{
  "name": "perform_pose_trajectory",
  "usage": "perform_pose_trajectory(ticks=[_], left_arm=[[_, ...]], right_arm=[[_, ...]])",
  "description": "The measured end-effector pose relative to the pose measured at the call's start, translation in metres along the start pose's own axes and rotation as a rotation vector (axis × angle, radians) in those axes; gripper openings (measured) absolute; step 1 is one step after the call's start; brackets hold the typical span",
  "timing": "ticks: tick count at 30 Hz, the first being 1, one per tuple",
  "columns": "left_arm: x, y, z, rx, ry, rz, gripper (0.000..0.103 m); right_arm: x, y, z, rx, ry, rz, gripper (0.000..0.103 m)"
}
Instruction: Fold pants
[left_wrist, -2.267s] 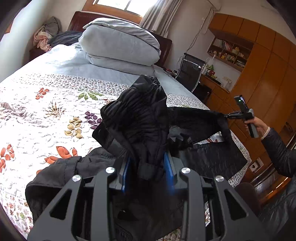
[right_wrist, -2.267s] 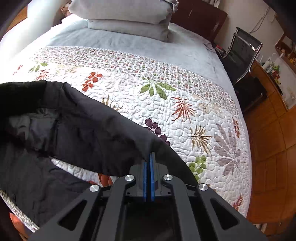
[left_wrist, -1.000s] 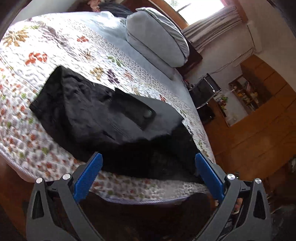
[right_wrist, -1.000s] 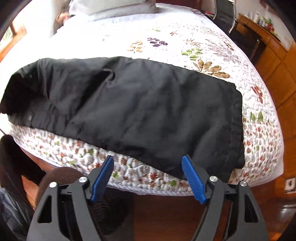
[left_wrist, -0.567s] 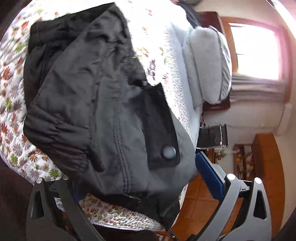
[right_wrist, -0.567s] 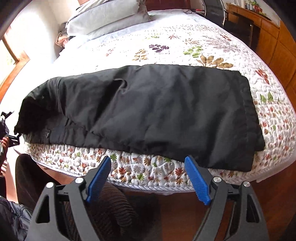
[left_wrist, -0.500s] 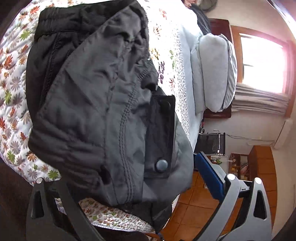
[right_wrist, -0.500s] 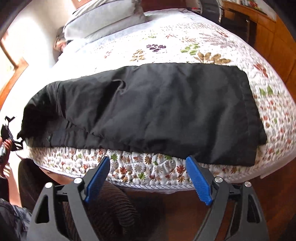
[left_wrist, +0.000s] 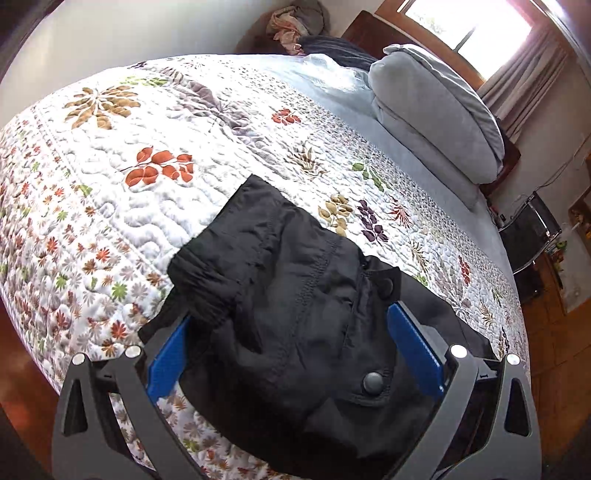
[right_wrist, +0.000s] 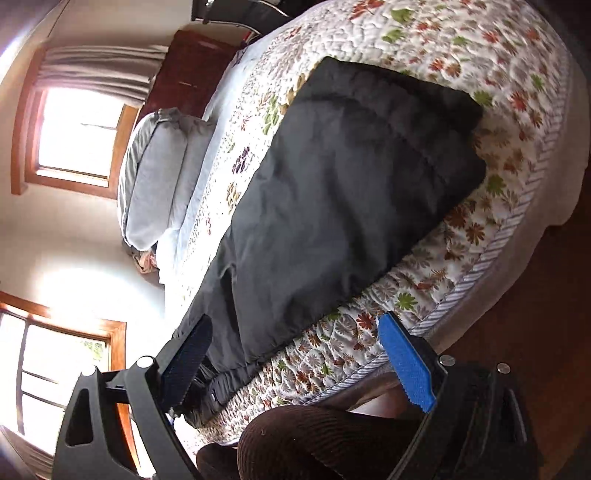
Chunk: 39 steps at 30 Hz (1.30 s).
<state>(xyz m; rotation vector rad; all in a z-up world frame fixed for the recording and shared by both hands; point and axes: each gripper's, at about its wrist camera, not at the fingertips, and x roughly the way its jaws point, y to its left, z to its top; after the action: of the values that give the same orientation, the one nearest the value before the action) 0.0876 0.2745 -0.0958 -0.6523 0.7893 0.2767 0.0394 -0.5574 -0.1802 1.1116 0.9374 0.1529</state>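
The black quilted nylon pants (left_wrist: 295, 314) were laid lengthwise along the near edge of the white floral quilted bedspread (left_wrist: 155, 206). The left gripper (left_wrist: 295, 354) was spread wide around the waist end, nothing pinched; the right gripper (right_wrist: 295, 365) was equally wide and empty. Both layers would best be pinched at matching edges, probably, before folding.

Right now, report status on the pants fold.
Left gripper open, fingers either side of the pants. Right gripper open, empty. Pants folded along the quilt edge. Nothing in the way.
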Motion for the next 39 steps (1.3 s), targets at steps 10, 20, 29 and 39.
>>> perform_pose_trajectory(ticks=[10,20,29,39], left_arm=[[-0.08,-0.008,-0.023,0.087,-0.156,-0.001,0.1],[0.008,-0.119,-0.041,0.361,0.109,-0.159,0.1],[0.057,-0.099,-0.077,0.469,0.315,-0.058,0.1],[0.037,-0.087,-0.098,0.607,0.389,-0.041,0.1]], right_arm=[[0.015,-0.017,0.014,0.098,-0.053,0.1,0.088],[0.033,-0.016,0.039,0.09,-0.077,-0.033,0.027],[0.016,0.017,0.067,-0.023,-0.059,-0.156,0.018],[0.013,0.019,0.068,-0.023,-0.113,-0.408,0.062]])
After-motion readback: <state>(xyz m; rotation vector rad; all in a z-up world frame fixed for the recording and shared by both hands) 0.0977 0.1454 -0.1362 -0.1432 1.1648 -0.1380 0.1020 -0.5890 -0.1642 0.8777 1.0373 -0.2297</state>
